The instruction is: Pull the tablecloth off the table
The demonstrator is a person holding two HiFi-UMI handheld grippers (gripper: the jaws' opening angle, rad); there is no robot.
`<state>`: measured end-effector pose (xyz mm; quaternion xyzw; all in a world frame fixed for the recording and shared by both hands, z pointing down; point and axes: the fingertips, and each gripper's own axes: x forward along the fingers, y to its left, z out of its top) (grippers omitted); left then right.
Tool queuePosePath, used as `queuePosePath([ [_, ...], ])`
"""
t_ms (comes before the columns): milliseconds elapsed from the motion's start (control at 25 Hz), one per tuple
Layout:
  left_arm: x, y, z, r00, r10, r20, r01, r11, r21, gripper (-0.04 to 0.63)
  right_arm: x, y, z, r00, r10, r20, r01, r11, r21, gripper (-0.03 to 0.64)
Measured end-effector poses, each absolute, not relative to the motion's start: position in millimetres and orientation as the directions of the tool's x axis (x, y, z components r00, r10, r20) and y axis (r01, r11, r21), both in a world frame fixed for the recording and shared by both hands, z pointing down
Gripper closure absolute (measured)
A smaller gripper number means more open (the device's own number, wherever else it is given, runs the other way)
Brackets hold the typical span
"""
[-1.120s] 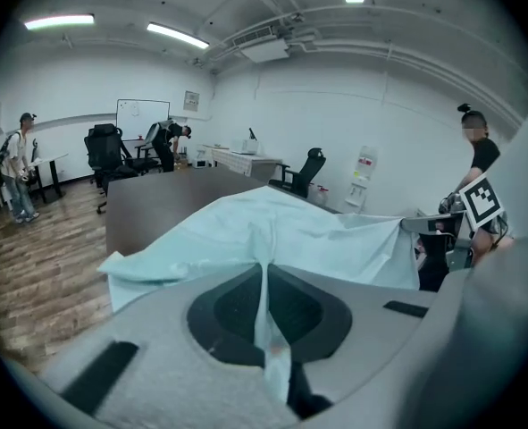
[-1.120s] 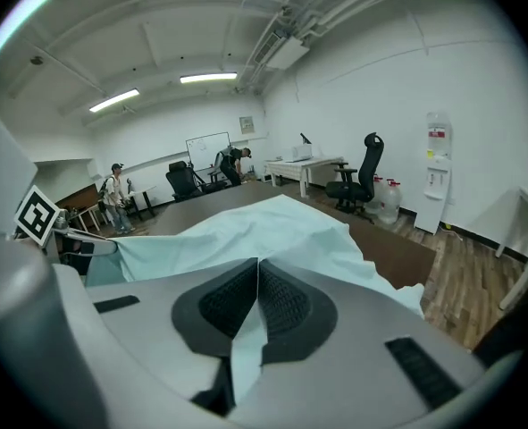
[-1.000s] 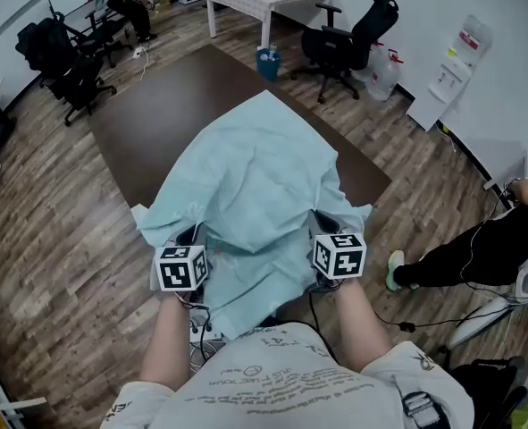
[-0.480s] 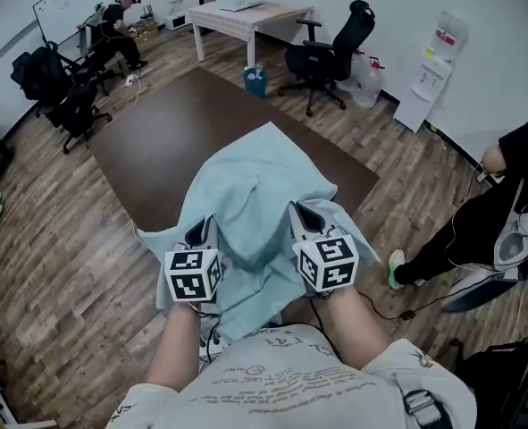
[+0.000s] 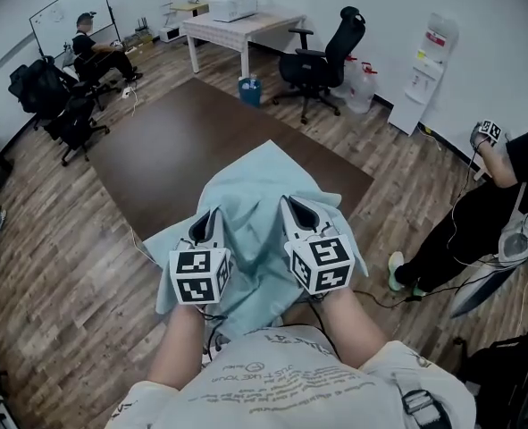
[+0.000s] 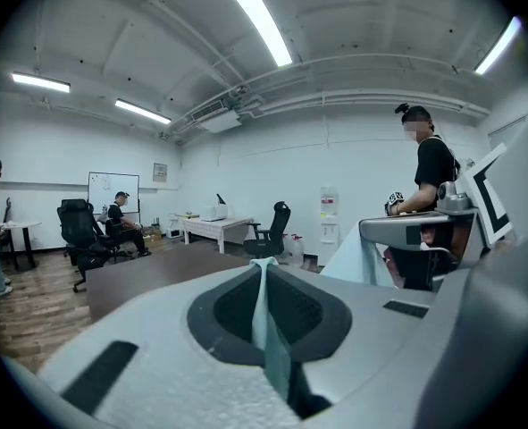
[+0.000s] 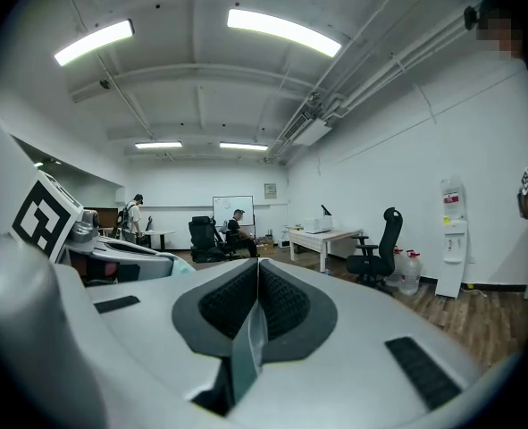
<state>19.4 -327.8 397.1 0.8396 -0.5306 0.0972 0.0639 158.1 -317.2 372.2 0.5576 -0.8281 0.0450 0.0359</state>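
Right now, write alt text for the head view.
Seen from above, the left tongs and right tongs are each shut on a bunched pale green tablecloth, which lies on the near end of a dark brown table. A black office chair stands beyond.

Your pale teal tablecloth [image 5: 256,186] hides the near end of the dark brown rectangular bench [image 5: 174,141]; its near hem vanishes behind your grey T-shirt [image 5: 281,382]. Your left hand-held gripper [image 5: 212,213] and right hand-held gripper [image 5: 287,202] clamp it, showing only a thin strip between closed jaws. A person in black [image 5: 500,213] is cut by the head view's right edge.
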Motion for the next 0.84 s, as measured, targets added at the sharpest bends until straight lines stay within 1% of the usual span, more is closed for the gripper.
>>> queuePosePath([
  [840,28,-330,409,0.448,-0.859,0.249,-0.888,-0.460,0.011,0.584,164,-319,384,-0.351,-0.926,0.138,-0.936,0.346,-0.060,0.601],
])
